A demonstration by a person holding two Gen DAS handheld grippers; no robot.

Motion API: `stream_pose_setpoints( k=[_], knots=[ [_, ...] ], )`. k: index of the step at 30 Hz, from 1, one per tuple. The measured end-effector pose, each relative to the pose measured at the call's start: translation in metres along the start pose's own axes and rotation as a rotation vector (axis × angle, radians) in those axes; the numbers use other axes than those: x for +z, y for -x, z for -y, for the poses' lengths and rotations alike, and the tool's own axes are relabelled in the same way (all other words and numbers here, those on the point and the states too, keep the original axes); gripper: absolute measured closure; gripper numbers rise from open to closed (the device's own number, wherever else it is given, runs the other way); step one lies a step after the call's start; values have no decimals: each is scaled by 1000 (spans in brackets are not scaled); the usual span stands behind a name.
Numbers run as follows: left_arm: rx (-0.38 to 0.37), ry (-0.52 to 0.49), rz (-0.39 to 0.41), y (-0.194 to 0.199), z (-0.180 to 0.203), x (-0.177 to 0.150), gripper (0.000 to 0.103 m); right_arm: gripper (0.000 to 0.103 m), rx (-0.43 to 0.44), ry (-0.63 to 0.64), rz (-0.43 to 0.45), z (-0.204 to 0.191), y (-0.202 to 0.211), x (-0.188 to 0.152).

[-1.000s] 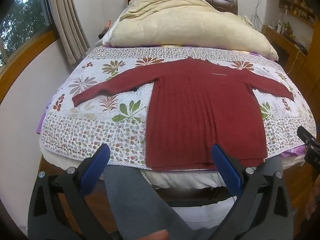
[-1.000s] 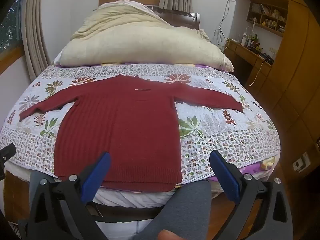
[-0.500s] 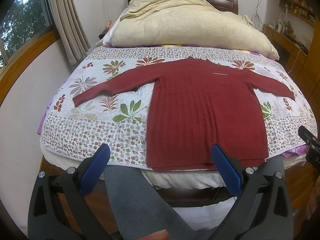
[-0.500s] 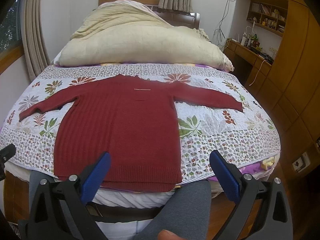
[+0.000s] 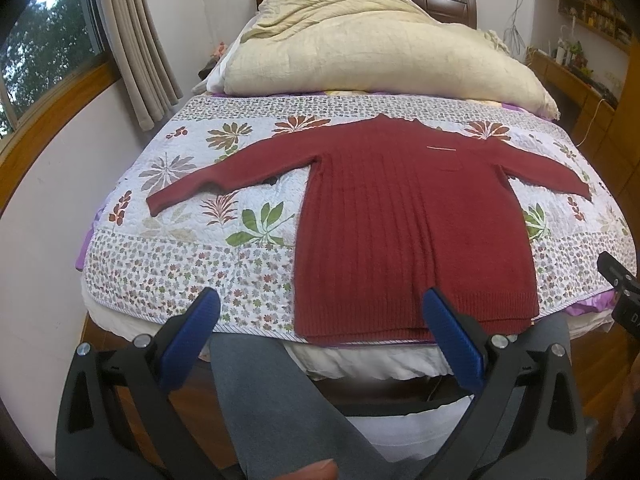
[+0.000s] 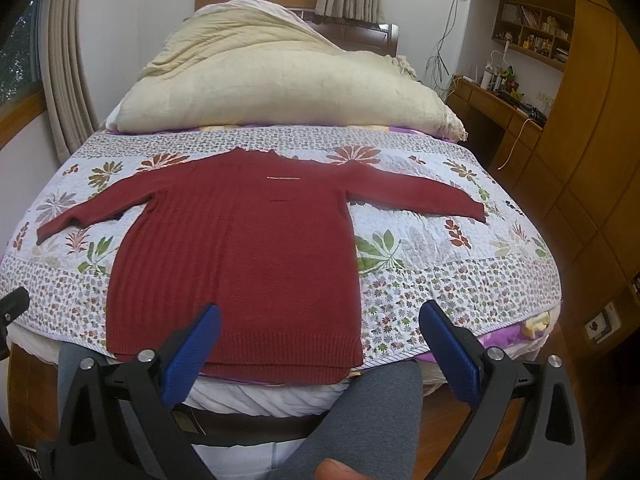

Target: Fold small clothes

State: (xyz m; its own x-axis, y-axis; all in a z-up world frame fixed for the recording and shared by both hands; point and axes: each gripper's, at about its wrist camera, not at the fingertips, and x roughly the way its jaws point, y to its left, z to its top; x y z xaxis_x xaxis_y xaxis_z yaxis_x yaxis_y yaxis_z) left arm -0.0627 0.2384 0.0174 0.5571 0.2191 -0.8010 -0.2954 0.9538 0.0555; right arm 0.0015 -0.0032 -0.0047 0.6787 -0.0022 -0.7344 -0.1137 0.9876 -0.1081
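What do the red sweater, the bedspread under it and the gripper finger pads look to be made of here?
Red sweater: knitted yarn, probably wool or acrylic; matte, with vertical ribs and a ribbed hem.
Bedspread: quilted cotton-like fabric with a floral print; stitch lines pucker the surface.
Finger pads: blue, finely textured, likely rubber or soft plastic, on black rigid plastic arms with metal screws.

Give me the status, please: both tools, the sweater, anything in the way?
Left tool open, right tool open, both empty. Red sweater flat on quilt, sleeves spread, unfolded. Nothing lying on it.
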Motion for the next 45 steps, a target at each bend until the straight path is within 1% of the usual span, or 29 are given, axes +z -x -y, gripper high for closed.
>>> stream_pose_setpoints(
  k=[37, 45],
  knots=[
    [5, -4, -2, -4, -2, 3, 3, 4, -2, 1, -1, 0, -3, 1],
    [8, -3, -28, -21, 1, 6, 3, 4, -11, 11, -16, 2, -14, 0]
  ],
)
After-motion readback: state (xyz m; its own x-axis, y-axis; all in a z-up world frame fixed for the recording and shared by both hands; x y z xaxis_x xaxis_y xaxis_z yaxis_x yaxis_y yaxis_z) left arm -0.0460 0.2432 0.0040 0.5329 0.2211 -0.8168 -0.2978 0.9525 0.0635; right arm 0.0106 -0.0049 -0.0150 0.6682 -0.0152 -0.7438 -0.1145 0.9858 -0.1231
